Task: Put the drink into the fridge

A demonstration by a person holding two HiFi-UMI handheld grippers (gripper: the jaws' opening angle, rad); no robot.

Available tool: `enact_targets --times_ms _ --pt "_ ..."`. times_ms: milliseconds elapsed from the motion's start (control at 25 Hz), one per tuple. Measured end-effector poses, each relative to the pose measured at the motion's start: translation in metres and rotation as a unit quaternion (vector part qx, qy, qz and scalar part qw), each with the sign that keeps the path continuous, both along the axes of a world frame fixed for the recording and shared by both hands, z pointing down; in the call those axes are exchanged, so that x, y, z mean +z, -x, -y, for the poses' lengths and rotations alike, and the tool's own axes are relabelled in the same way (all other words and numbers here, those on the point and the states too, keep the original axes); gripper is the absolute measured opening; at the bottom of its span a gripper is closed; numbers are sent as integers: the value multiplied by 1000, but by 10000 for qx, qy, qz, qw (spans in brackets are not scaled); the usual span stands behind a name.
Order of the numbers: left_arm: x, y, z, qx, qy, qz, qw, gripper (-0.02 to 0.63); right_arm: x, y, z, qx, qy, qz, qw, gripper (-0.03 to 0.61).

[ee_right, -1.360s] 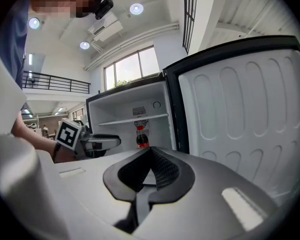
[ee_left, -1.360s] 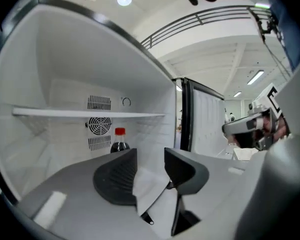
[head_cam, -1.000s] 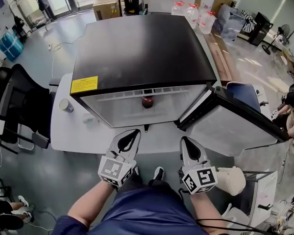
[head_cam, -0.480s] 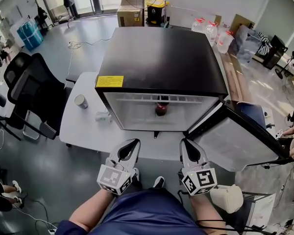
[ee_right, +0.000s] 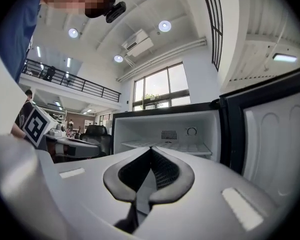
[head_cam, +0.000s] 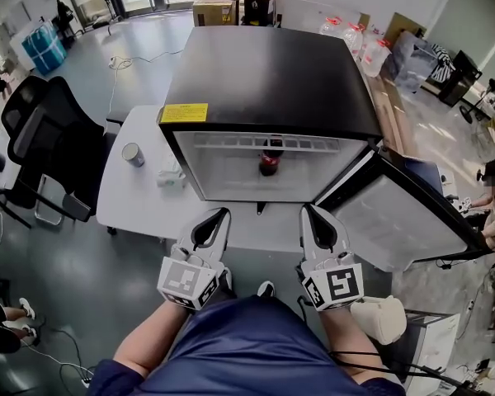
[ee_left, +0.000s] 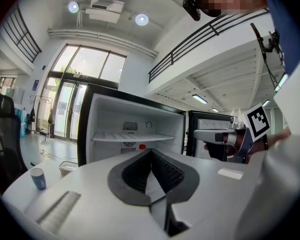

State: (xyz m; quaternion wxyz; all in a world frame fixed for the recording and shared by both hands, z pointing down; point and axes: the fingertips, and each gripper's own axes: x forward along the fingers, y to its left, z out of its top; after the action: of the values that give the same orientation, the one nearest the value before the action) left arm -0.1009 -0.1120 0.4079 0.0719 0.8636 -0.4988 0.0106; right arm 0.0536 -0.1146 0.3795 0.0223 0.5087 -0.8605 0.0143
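Observation:
A dark drink bottle with a red cap [head_cam: 269, 158] stands inside the black fridge [head_cam: 268, 81], near the front of its white interior. The fridge door [head_cam: 400, 221] is swung open to the right. In the left gripper view the bottle's red cap [ee_left: 142, 146] peeks just over the jaws. My left gripper [head_cam: 223, 213] is shut and empty, held in front of the fridge opening. Beside it, my right gripper [head_cam: 307, 211] is also shut with nothing in it. Both point at the open fridge [ee_right: 165, 134].
The fridge stands on a white table [head_cam: 132, 205] that carries a paper cup [head_cam: 132, 154] and a small clear container [head_cam: 171, 176]. A black office chair [head_cam: 41, 143] is on the left. Water jugs [head_cam: 371, 56] and cardboard boxes [head_cam: 213, 11] stand behind the fridge.
The head view has shifted, so the fridge now sits a little more to the right and higher. Both grippers stay shut side by side and have drifted slightly up.

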Motion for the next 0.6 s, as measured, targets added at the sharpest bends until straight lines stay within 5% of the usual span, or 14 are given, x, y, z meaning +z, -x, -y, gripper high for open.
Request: enact_targets --times_ms 600 --pt "4 -1 7 240 24 29 9997 5 -6 -1 2 147 -209 -226 9994 6"
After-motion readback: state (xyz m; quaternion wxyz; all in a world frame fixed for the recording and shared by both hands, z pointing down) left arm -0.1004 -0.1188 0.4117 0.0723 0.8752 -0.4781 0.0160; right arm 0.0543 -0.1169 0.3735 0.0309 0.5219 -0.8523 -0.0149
